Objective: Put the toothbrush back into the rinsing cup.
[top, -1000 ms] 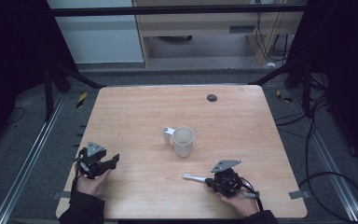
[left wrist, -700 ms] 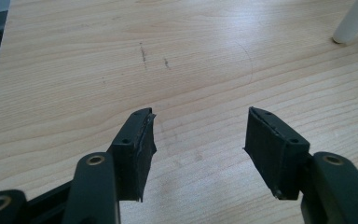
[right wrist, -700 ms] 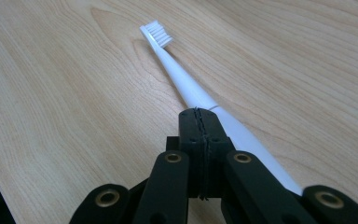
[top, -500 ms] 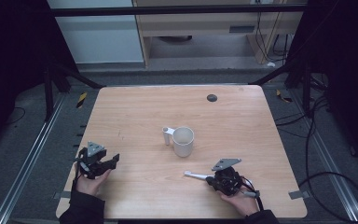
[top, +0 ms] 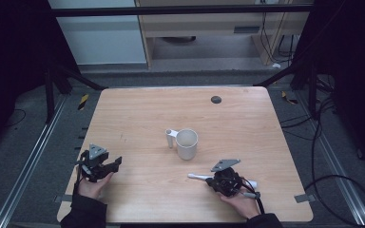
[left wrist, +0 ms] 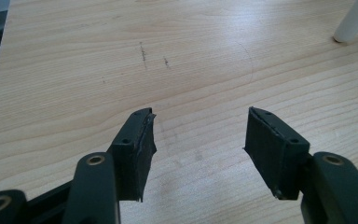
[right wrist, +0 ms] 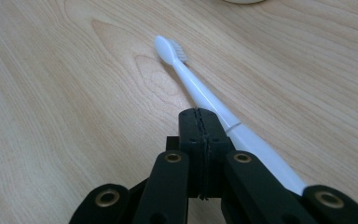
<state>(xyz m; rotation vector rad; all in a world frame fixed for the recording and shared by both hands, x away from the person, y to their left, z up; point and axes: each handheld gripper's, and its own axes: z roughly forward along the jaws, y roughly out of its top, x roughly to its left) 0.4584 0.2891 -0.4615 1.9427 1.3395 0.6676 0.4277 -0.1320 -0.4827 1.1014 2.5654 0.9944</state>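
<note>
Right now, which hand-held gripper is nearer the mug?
Right. The right hand-held gripper sits just below the mug, jaws shut beside the toothbrush; the left hand-held gripper is farther off, to the mug's left.

black tools (top: 117, 163), grey plates, seemingly dark sleeves

Hidden and cropped parts

The right gripper (right wrist: 199, 116) is covering the toothbrush (right wrist: 200, 93) handle's rear; the frame edge is cropping the cup (left wrist: 354, 21); its inside is staying unreadable.

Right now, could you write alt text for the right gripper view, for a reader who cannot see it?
The right tool, its two black jaws shut together, sits just beside a white toothbrush lying on the wooden table. The brush head points away from the camera, bristles to the right.
</note>
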